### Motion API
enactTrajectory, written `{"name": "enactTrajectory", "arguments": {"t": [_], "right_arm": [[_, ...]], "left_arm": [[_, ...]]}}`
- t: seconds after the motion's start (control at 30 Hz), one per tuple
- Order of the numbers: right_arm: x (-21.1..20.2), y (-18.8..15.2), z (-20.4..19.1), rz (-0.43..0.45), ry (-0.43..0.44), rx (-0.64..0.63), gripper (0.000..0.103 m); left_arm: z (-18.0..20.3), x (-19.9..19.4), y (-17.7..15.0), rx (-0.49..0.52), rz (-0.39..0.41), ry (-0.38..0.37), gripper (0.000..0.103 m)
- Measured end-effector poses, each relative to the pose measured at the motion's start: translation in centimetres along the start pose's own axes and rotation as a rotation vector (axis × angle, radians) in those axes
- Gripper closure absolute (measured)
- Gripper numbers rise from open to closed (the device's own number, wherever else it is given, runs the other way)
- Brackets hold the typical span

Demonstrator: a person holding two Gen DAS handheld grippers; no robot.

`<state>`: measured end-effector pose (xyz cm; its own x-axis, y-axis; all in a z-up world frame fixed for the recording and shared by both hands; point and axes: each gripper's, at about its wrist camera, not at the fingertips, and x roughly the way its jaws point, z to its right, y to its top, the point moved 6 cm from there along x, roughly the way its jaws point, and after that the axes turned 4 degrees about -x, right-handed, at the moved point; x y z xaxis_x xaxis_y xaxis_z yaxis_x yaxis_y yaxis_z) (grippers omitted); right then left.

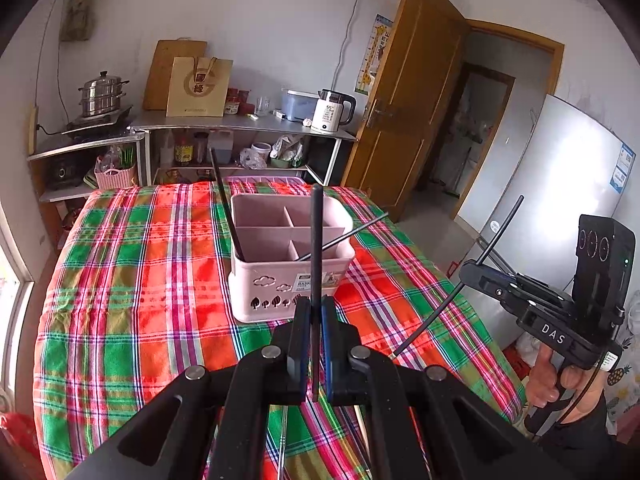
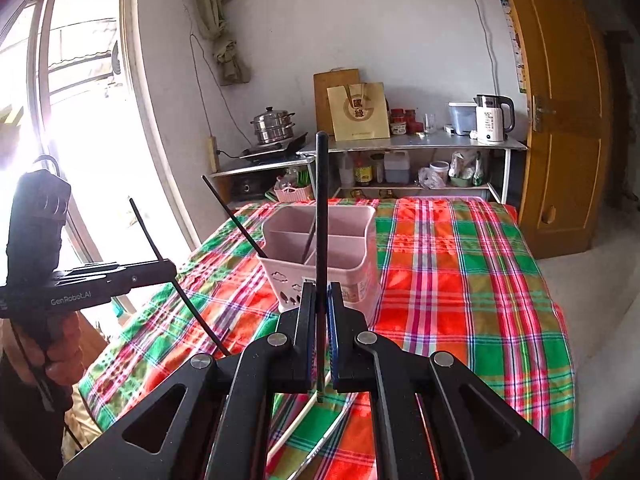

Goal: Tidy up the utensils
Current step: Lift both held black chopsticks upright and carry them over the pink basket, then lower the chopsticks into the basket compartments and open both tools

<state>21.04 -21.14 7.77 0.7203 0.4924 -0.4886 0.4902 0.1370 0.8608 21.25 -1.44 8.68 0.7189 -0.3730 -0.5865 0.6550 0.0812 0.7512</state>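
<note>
A pink divided utensil caddy (image 1: 292, 256) stands on the plaid tablecloth (image 1: 132, 280); it also shows in the right wrist view (image 2: 320, 248). Two black chopsticks lean in it, one at the left (image 1: 226, 208) and one to the right (image 1: 348, 236). My left gripper (image 1: 316, 308) is shut on a black chopstick (image 1: 317, 240), held upright in front of the caddy. My right gripper (image 2: 320, 292) is shut on another black chopstick (image 2: 322, 208), also upright. The right gripper shows from the side in the left wrist view (image 1: 466, 272), the left one in the right wrist view (image 2: 170, 268).
More utensils lie on the cloth under the grippers (image 2: 308, 420). Metal shelves (image 1: 240, 124) with a kettle (image 1: 332, 110), a steamer pot (image 1: 102, 94) and a paper bag stand behind the table. A wooden door (image 1: 404, 92) and a fridge (image 1: 560, 184) are to the right, a window (image 2: 80, 100) to the left.
</note>
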Motion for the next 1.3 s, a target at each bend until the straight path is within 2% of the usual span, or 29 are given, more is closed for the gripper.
{"name": "enactTrajectory", "arguments": {"t": [0.3,0.53,0.7,0.87,1.3], "right_arm": [[1.5,5.0,-1.9,0.078,0.068,0.002,0.098],[2.6,9.3,-2.2,0.131,0.07,-0.001,0.098],[3.9,11.1,-1.6,0.15,0.062,0.015,0.098],[6.1,11.4,-0.9,0.14,0.054,0.035,0.098],[11.2,9.2,0.2,0.05,0.048,0.072,0.098]], "left_arm": [[-0.2,-1.1,6.0,0.023,0.069,0.023,0.098],[-0.7,-1.7,10.8,0.032,0.133,0.036,0.098],[-1.6,-0.8,13.2,0.019,0.153,0.034,0.098],[-2.6,1.2,14.2,0.008,0.15,0.029,0.098],[-5.6,6.0,13.6,-0.013,0.094,0.049,0.098]]}}
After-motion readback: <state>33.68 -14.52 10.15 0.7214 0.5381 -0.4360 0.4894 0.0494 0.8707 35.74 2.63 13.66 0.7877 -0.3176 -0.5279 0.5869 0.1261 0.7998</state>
